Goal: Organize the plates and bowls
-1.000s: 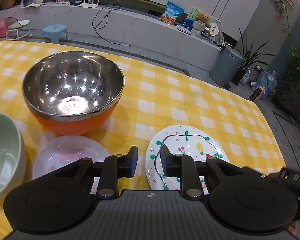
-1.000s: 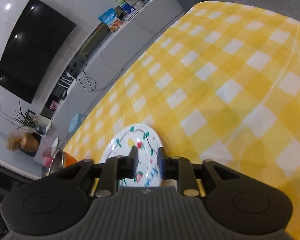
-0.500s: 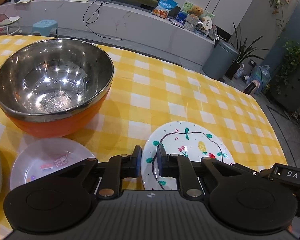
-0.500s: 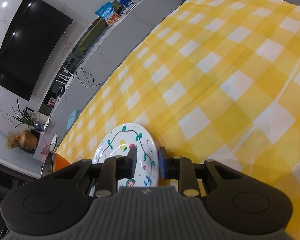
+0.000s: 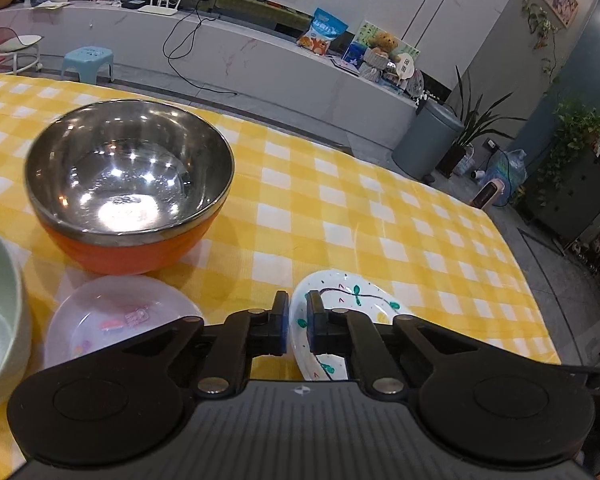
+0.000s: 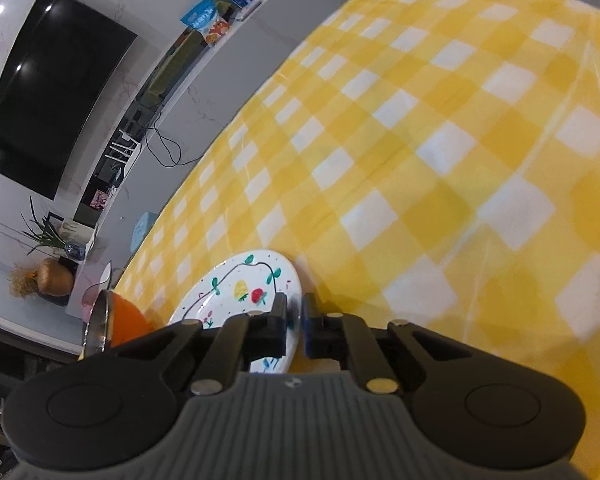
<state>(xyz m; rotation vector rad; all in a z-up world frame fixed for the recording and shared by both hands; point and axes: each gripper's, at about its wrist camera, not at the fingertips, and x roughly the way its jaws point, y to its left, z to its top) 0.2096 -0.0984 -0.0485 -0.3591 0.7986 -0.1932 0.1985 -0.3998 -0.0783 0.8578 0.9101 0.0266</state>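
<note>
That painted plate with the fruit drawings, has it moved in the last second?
Yes. The painted plate is now tilted, its left rim raised off the checked tablecloth, pinched by both grippers.

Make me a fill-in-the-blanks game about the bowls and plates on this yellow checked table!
1. The big shiny bowl is ____ on the outside.
2. The painted plate is pinched by ____ claws, the left claw and the right claw.
3. The tablecloth has yellow and ____ squares.

Missing words: orange; two; white.
</note>
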